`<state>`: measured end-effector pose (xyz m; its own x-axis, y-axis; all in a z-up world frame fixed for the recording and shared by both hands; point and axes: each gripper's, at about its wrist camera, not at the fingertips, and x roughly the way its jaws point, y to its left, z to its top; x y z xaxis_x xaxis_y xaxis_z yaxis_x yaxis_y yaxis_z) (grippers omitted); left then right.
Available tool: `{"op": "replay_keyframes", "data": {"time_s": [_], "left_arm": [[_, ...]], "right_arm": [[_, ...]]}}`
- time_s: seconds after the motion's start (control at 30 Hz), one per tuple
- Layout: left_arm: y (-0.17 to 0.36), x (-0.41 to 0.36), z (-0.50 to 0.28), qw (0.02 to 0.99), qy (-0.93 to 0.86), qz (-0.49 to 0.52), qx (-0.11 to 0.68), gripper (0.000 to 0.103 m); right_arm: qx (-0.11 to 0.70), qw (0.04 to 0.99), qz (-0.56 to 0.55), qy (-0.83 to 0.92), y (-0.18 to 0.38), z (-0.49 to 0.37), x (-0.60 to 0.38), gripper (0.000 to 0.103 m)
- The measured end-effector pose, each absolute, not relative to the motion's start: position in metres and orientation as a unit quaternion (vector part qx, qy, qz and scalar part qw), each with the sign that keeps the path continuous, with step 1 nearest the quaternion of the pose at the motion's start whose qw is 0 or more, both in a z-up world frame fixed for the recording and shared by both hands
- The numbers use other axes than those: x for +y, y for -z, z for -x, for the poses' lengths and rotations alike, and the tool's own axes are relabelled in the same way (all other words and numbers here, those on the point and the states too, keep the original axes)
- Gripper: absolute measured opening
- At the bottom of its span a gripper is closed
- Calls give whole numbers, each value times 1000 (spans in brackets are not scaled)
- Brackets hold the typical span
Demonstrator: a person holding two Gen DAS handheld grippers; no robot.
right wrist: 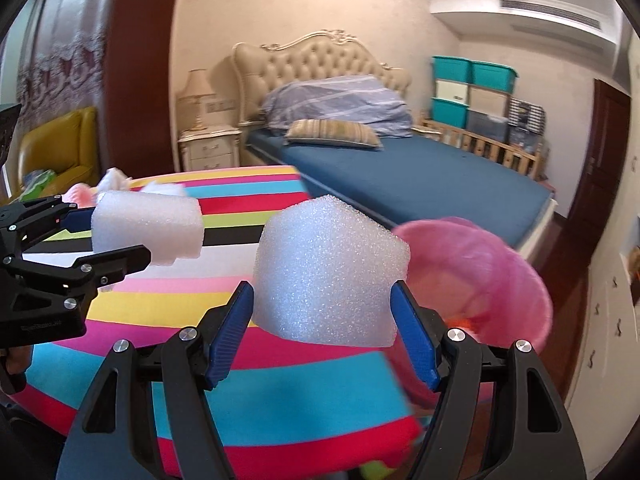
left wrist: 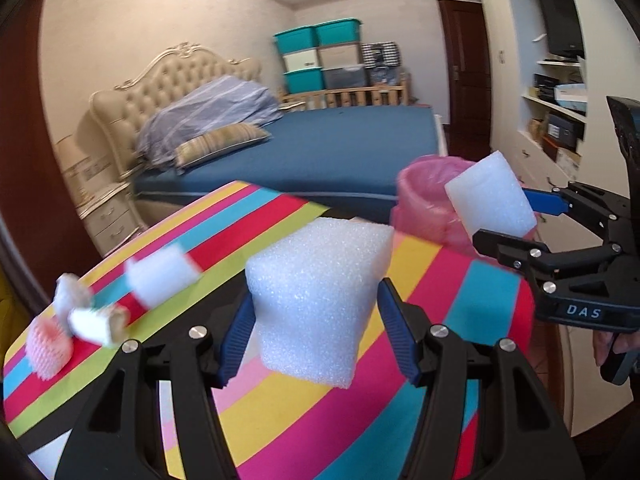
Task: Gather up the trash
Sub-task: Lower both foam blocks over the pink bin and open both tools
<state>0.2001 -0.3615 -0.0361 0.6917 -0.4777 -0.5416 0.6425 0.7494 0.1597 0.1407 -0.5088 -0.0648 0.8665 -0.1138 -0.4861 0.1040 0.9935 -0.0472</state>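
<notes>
both hand-held grippers loaded: left hand-held gripper (left wrist: 316, 320) clenched on a white foam block (left wrist: 320, 296), right hand-held gripper (right wrist: 324, 320) clenched on a second foam block (right wrist: 328, 272). the pink-lined bin (right wrist: 500, 264) sits just off the table (right wrist: 280, 380) edge, at about 2 o'clock from the right block. judgement: carry each block fully over the bin's mouth before letting go; foam is light and may bounce off the rim, so release low, one at a time. more foam scraps (left wrist: 160, 276) remain on the table at 9 o'clock. the bed (right wrist: 420, 168) lies beyond, clear of the path.
</notes>
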Motion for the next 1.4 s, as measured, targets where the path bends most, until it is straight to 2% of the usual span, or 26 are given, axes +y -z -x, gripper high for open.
{"op": "replay_keyframes", "data": {"time_s": [0.43,0.87,0.9,0.97,1.0,1.13,1.3,1.4], "left_arm": [[25,-498,-218,873,394,-175,227,59],[27,-591,-270,857,416,-162,257,60],[27,-592,-274,855,419,-163,259,61],[30,-601,-280,855,416,-169,261,79],[31,-600,-282,859,408,-170,257,82],[35,-589,-287,871,387,-176,246,86],[40,-556,-288,892,347,-174,233,97],[44,-534,-287,899,327,-169,236,98]], "right_arm": [[264,956,-25,128,77,-136,-629,67],[271,952,-35,136,83,-157,-687,68],[269,953,-37,131,83,-159,-689,69],[268,955,-38,122,83,-161,-693,74],[267,955,-37,125,83,-161,-695,79],[258,955,-46,136,81,-154,-701,79],[256,955,-52,143,82,-140,-696,81],[260,955,-48,136,81,-140,-690,84]]}}
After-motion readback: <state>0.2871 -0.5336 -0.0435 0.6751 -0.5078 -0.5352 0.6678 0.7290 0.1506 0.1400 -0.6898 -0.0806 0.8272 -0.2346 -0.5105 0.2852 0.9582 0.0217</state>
